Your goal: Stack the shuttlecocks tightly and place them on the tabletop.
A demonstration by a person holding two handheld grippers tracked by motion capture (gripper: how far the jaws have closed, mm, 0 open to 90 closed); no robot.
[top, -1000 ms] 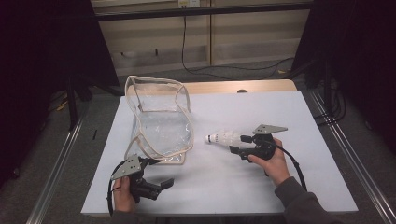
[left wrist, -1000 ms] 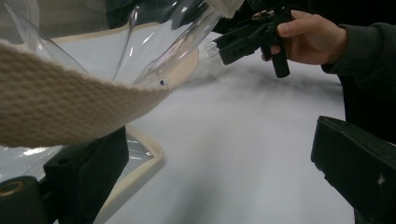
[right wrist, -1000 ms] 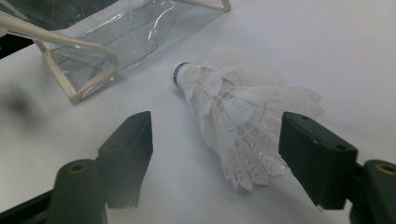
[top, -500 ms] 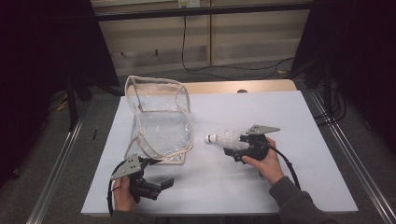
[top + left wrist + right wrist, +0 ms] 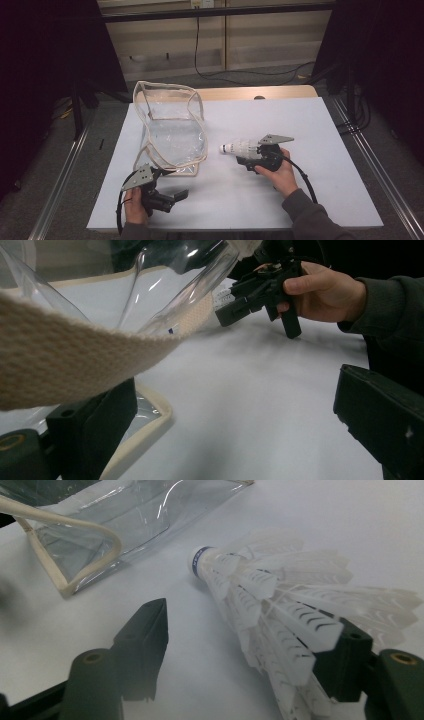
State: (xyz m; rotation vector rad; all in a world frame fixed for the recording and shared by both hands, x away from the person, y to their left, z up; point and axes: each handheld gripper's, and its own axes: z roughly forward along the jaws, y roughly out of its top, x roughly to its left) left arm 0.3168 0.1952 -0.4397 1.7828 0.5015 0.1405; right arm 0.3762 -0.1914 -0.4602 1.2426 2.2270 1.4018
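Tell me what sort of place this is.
Probably a lab or recording rig rather than a home: a white table on metal rails, dark curtains on both sides, and cables across the floor behind.

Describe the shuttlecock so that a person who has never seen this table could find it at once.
Start at the white table and find the clear bag with cream edging at its left. Just to the right of that bag, the shuttlecock lies between the jaws of the right gripper, its cork tip towards the bag. It is the sole feathered thing there, white with a blue band at the cork.
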